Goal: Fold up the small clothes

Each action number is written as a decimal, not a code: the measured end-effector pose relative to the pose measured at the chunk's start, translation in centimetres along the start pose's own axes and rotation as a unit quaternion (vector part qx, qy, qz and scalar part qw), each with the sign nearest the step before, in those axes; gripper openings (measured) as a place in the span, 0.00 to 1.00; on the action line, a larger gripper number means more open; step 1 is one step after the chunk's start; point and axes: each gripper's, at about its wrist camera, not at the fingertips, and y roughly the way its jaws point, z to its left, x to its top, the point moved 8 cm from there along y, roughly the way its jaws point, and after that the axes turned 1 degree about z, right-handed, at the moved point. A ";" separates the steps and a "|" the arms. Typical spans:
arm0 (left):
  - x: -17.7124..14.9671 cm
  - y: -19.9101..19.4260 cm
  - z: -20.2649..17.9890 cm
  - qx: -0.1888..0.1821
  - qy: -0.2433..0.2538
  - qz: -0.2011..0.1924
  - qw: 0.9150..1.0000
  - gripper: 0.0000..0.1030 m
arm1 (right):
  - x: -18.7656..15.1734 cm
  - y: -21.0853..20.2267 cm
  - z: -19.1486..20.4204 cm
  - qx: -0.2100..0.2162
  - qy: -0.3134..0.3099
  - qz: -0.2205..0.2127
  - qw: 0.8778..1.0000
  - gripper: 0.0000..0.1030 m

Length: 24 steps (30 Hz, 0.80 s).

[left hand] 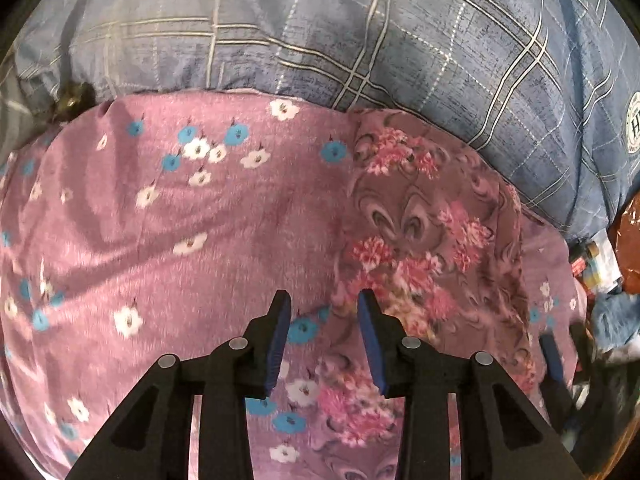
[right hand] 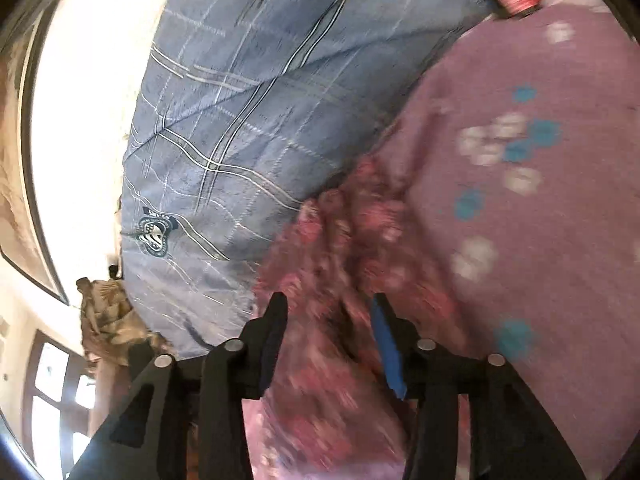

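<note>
A small mauve garment with pink flower print (left hand: 424, 232) lies flat on a purple sheet with blue and white flowers (left hand: 168, 216). My left gripper (left hand: 325, 300) is open just above the garment's left edge, holding nothing. In the right wrist view the same garment (right hand: 336, 240) is blurred and rumpled in front of my right gripper (right hand: 328, 306), which is open with the cloth under and between its fingers. The right gripper's fingers (left hand: 554, 356) show at the garment's right side in the left wrist view.
A blue plaid pillow (left hand: 360, 32) lies behind the garment and also shows in the right wrist view (right hand: 248, 120). Small bottles and clutter (left hand: 596, 264) sit at the right. A bright wall and a window (right hand: 56, 392) show at the left.
</note>
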 end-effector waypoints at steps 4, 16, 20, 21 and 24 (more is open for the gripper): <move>1.5 0.8 -0.7 -0.016 0.008 0.002 1.000 0.37 | 2.0 5.3 0.2 -0.039 -0.042 0.045 0.997 0.54; 4.4 3.9 -4.6 -0.060 0.010 -0.008 0.998 0.40 | 3.4 7.8 3.3 0.003 -0.145 0.058 0.988 0.06; 3.2 5.5 -4.2 -0.057 0.005 0.014 0.998 0.41 | 5.1 7.0 -1.1 -0.063 -0.105 0.031 0.992 0.06; 3.0 6.0 -4.1 -0.045 0.009 0.018 0.999 0.41 | 4.9 7.5 -2.3 -0.069 -0.087 0.043 0.993 0.07; 2.3 6.5 -3.9 -0.035 0.010 0.021 0.999 0.42 | 3.8 8.7 -4.6 -0.070 -0.041 0.076 0.994 0.08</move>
